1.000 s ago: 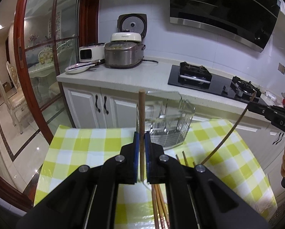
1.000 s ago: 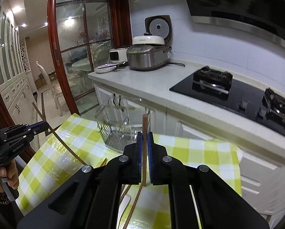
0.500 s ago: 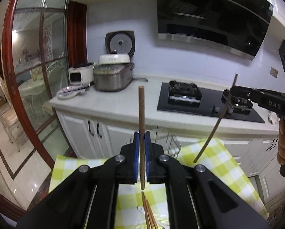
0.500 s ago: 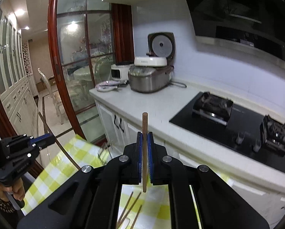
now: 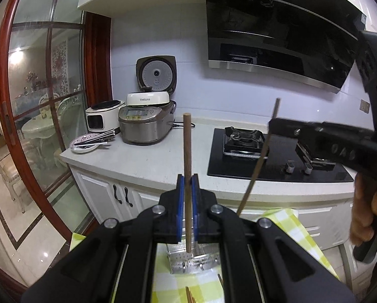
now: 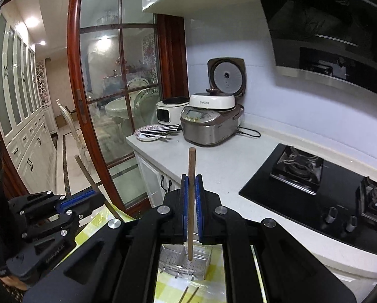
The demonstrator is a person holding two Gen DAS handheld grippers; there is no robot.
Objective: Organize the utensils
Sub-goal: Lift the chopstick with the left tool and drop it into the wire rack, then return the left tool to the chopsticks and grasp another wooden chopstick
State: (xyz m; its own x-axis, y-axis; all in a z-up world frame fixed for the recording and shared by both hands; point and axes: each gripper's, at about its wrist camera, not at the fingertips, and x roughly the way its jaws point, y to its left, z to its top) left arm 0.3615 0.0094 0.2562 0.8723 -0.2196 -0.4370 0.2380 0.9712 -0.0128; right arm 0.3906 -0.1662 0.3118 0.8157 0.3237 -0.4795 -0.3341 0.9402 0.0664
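Left wrist view: my left hand-held gripper (image 5: 187,202) was clamped tight on an upright brown wooden chopstick (image 5: 187,166). Below it, a perforated metal utensil drainer (image 5: 188,261) stood on the yellow-checked table (image 5: 284,222), with loose chopsticks (image 5: 189,295) lying nearer. To the right, my right hand-held gripper (image 6: 191,202) pinched a second brown wooden chopstick (image 6: 191,197). Beyond were the white counter (image 5: 148,161) and a silver rice cooker (image 5: 145,126).
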